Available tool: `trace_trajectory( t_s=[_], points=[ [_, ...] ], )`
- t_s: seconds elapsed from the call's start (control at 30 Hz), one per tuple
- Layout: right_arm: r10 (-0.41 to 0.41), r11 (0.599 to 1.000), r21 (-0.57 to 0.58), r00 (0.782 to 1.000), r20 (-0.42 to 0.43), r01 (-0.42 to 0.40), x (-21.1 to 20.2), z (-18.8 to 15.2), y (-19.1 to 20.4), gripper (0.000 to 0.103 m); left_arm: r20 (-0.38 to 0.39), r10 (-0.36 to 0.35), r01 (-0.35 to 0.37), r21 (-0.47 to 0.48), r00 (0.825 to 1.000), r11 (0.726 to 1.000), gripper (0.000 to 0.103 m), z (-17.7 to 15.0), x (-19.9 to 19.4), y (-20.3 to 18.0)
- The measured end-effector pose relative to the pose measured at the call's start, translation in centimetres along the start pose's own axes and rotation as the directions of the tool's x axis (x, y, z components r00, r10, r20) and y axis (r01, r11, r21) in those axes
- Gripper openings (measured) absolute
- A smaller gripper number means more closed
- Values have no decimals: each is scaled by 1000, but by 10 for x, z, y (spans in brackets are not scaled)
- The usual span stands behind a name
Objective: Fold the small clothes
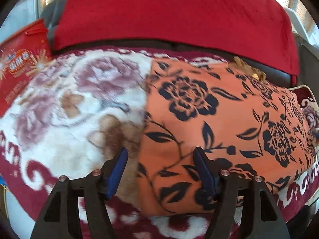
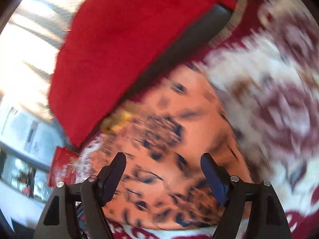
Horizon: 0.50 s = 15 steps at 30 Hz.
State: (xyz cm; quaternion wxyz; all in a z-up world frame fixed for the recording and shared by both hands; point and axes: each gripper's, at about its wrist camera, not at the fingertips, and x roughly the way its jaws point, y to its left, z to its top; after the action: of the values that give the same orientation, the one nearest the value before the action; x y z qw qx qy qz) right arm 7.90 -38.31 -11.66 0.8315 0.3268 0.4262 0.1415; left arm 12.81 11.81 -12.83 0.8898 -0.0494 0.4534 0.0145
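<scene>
Cloth (image 1: 209, 119) edge between spread jaws, blanket (image 1: 69, 99) leftward

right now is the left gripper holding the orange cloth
No, the left gripper is open, its fingers apart above the orange cloth with nothing clamped between them.

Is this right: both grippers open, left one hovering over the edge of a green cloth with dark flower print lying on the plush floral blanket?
Not quite: the cloth is orange, not green. The left wrist view shows the orange cloth with dark flower print lying on the plush white and maroon floral blanket, with the left gripper open at its edge. The right gripper is open too.
</scene>
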Motion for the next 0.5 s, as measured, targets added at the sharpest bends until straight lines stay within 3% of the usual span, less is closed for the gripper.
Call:
trace_trajectory(
  t_s=[0.07, 0.17, 0.2, 0.27, 0.3, 0.37, 0.43, 0.5],
  points=[
    [110, 994, -11, 993, -31, -110, 14, 19, 20, 83, 23, -2, 2, -4, 1000, 1000, 70, 2, -4, 4],
    [208, 978, 9, 971, -119, -208, 58, 37, 34, 83, 6, -11, 11, -23, 1000, 1000, 70, 0, 3, 8],
    [209, 978, 19, 967, -143, -209, 76, 43, 33, 84, -12, -4, 4, -22, 1000, 1000, 70, -3, 6, 9],
    [113, 993, 53, 981, -158, -106, 115, 62, 16, 84, -21, -4, 3, -32, 1000, 999, 70, -8, 7, 13],
    [99, 989, 126, 981, -168, -78, 131, 68, 1, 84, -18, -6, 5, -37, 1000, 999, 70, -9, 5, 15],
    [165, 958, 255, 979, -119, -130, 133, 81, -14, 84, -18, 4, -4, -40, 1000, 999, 70, -11, -3, 18],
    [197, 959, 221, 977, -81, -175, 121, 92, -3, 85, 23, -7, 8, -49, 1000, 999, 70, -8, -16, 21],
    [152, 977, 161, 987, -44, -143, 110, 101, 2, 85, 68, -30, 34, -53, 997, 998, 70, -4, -28, 20]
  ],
)
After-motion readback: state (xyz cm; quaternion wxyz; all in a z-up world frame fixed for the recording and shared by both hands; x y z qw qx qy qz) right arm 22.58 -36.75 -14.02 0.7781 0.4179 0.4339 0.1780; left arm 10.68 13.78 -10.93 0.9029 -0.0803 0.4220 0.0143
